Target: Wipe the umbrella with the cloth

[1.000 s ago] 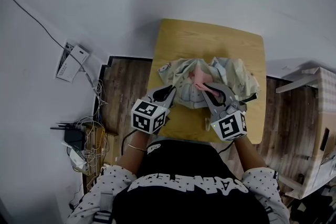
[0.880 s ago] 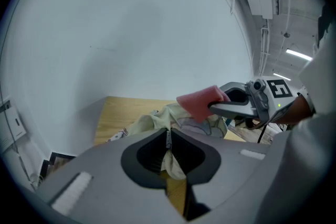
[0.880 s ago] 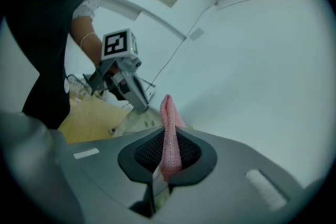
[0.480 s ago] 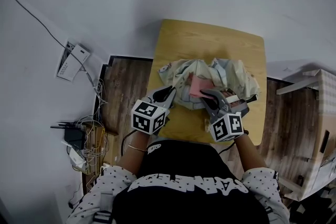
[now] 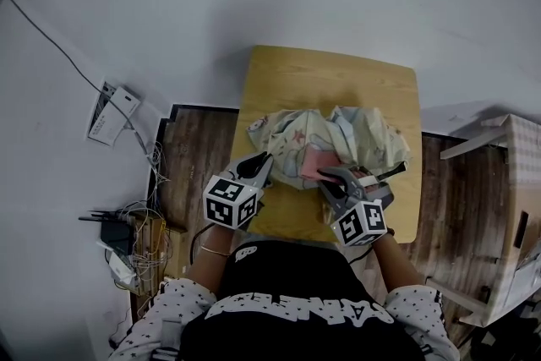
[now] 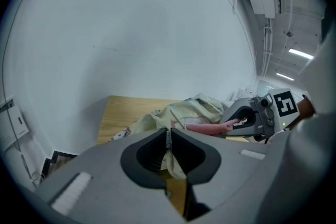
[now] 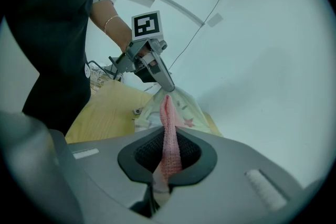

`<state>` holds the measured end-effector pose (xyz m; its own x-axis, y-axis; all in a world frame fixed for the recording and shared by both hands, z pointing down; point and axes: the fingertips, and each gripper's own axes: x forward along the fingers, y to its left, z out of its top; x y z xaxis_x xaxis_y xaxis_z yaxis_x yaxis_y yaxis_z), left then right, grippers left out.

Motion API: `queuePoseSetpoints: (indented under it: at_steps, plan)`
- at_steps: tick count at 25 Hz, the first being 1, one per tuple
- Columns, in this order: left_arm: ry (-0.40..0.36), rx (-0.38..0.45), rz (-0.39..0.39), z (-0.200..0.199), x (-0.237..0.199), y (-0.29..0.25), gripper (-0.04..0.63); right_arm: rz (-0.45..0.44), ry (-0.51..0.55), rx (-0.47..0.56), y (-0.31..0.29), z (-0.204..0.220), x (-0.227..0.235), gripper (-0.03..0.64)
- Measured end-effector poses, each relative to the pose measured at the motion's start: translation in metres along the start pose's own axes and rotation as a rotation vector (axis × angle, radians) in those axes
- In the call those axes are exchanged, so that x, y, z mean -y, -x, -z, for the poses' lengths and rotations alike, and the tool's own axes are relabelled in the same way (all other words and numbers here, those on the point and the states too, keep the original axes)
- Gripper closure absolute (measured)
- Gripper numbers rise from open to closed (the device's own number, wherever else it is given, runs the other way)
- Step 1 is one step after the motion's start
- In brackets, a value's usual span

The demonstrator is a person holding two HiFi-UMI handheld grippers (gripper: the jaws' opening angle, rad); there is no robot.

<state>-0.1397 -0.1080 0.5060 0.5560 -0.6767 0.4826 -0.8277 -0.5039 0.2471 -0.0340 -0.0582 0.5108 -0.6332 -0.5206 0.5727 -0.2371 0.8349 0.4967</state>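
Note:
A crumpled pale patterned umbrella (image 5: 338,139) lies across the small wooden table (image 5: 321,76). My left gripper (image 5: 264,163) is shut on a fold of the umbrella's cream fabric (image 6: 176,165) at its near-left edge. My right gripper (image 5: 334,178) is shut on a pink cloth (image 5: 314,163), which rests against the umbrella's near side. In the right gripper view the pink cloth (image 7: 169,139) sticks out straight between the jaws toward the umbrella (image 7: 181,107) and the left gripper (image 7: 168,89). The left gripper view shows the right gripper (image 6: 231,124) holding the cloth (image 6: 207,127) flat over the fabric.
The table stands against a white wall, with wooden floor (image 5: 199,156) on both sides. A tangle of cables and a router (image 5: 127,232) lies at the left. A cardboard box (image 5: 511,216) and planks stand at the right. The far half of the tabletop is bare.
My right gripper has come down and toward me with the pink cloth, from the top of the umbrella to its near side. The left gripper has kept its hold in place.

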Motion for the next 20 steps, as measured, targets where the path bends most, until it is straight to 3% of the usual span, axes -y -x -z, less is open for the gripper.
queuePoseSetpoints:
  at_steps: [3, 5, 10, 14, 20]
  plan:
    - [-0.006, 0.010, -0.008, -0.001, -0.001, 0.001, 0.571, -0.076, -0.092, 0.089, 0.008, -0.009, -0.015, 0.584]
    - [-0.007, 0.024, -0.016, -0.003, -0.002, 0.003, 0.566, -0.067, -0.171, 0.175, 0.017, -0.018, -0.011, 0.584]
    - [-0.016, 0.049, -0.025, -0.010, 0.003, 0.015, 0.545, 0.166, -0.401, 0.376, 0.065, -0.033, 0.047, 0.584]
    - [-0.024, 0.116, -0.069, -0.028, 0.001, 0.026, 0.545, 0.369, -0.544, 0.331, 0.095, -0.008, 0.090, 0.584]
    - [-0.076, 0.124, -0.013, -0.037, 0.042, 0.009, 0.505, 0.440, -0.618, 0.317, 0.111, 0.016, 0.104, 0.584]
